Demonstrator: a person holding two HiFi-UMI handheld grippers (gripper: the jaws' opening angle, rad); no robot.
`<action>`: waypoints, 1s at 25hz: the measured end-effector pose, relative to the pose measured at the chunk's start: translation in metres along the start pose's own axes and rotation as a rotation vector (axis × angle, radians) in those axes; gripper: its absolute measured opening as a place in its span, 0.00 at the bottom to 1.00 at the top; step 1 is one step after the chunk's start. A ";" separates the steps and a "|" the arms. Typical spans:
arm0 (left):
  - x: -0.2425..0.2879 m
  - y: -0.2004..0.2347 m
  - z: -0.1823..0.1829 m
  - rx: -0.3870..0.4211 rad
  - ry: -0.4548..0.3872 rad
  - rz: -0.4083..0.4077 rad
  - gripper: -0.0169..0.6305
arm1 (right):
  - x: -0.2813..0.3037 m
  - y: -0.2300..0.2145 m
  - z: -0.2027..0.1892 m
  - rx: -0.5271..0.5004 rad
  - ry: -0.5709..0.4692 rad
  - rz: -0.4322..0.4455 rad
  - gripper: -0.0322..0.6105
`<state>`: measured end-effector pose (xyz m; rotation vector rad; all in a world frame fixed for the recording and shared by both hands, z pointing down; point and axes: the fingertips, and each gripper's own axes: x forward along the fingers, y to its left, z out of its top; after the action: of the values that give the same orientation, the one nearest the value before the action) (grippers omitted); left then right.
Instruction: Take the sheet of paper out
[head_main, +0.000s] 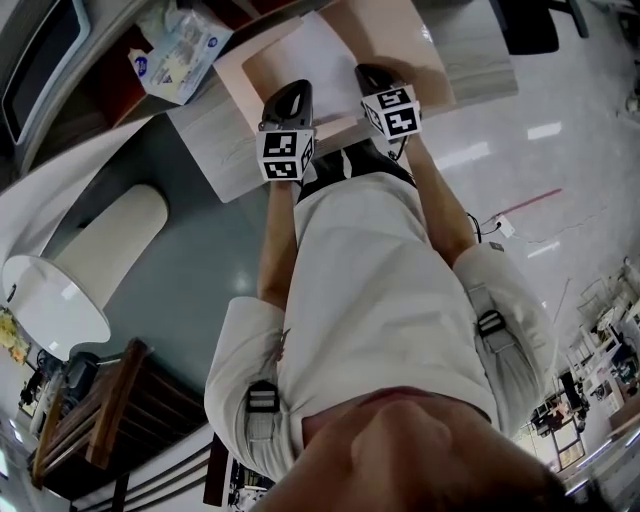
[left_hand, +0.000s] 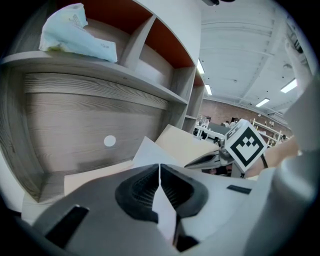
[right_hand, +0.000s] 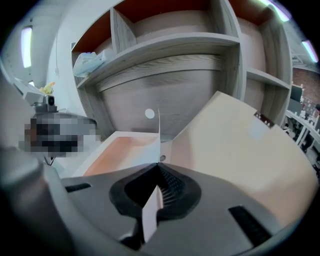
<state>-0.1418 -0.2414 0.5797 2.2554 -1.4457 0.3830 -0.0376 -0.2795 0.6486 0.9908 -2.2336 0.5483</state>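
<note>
Status, left to right.

Lamp (head_main: 70, 290) is far left with a white shade: one. Tissue packet (head_main: 178, 52) sits up on the shelf (left_hand: 100, 70): one, not involved. Next is the box (head_main: 232, 70), beige and shallow: one. Its lid (right_hand: 240, 150) is swung open to the right. The box sits on the wood-grain top (head_main: 225, 160) in front of the shelf.

Left gripper (head_main: 288, 95): jaws closed tight on the near edge of the sheet (head_main: 315, 50). White paper is pinched between the pads and runs back through them. Right gripper (head_main: 372, 78): same, jaws together on that near edge, with the paper clamped edge-on in its own view. That makes two grippers side by side, both on the one sheet.

Sheet location: over the open box, near edge held up by both grippers, far part reaching toward the shelf. Only one sheet is visible. I can't tell whether more lie in the box under it.

Progress, my read:
- Done: lid open, grip made on both sides, and the sheet looks raised off the box floor at the near end.
- Unknown: whether the far edge is past the box rim. Can't tell from here.
- Left: get the sheet fully clear of box and lid, then carry it away.

One risk: it's thin paper held along one edge only, so it will likely sag, and could tear if the two hands drift apart.
</note>
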 end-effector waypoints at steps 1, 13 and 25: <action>0.000 -0.001 0.002 0.002 -0.004 -0.002 0.06 | -0.003 0.000 0.002 0.000 -0.005 -0.003 0.08; -0.019 -0.015 0.025 0.014 -0.050 -0.035 0.06 | -0.044 0.008 0.022 -0.009 -0.065 -0.027 0.08; -0.045 -0.014 0.052 0.047 -0.108 -0.048 0.06 | -0.079 0.020 0.046 -0.010 -0.151 -0.048 0.08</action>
<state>-0.1476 -0.2264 0.5114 2.3767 -1.4461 0.2862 -0.0292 -0.2537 0.5596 1.1102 -2.3353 0.4535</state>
